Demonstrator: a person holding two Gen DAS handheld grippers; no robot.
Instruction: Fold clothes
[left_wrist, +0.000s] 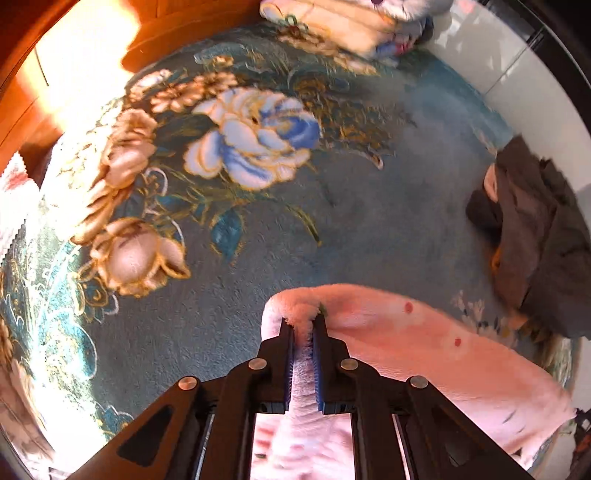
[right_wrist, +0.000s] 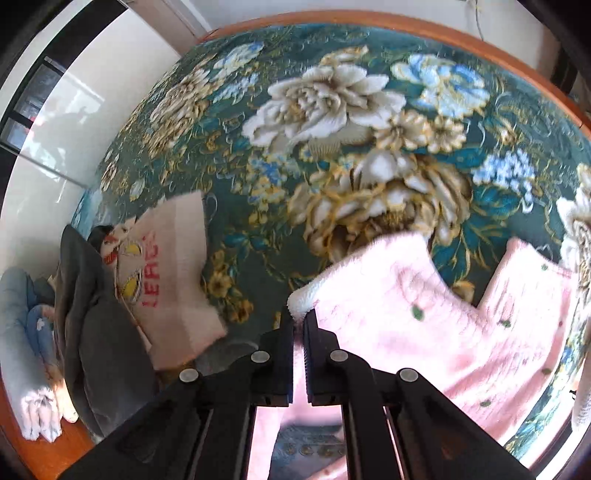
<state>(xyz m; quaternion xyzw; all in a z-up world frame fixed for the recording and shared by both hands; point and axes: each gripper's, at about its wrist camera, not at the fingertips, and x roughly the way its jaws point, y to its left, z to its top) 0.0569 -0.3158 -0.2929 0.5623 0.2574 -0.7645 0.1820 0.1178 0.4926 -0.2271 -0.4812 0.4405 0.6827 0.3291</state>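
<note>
**Pink fleece held at both corners**

Your left tongs (left_wrist: 303, 325) and right tongs (right_wrist: 298, 320) each pinch an edge of the pink fleece garment (right_wrist: 424, 314), lifted above the floral blanket (left_wrist: 258, 240). You look mid-fold: keep both edges level and taut, clear of the dark garment (left_wrist: 539, 229) nearby.

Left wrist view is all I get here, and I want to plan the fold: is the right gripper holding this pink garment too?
Observer: Yes. The right gripper is shut on a fluffy edge of the pink garment, as the left gripper is.
Operator: What shape is it on your side?
Observer: Two separate pink parts spread away over the floral blanket, with a gap between them.
Operator: Anything beside the dark garment?
Observer: A folded cream piece with red lettering lies against it.
</note>
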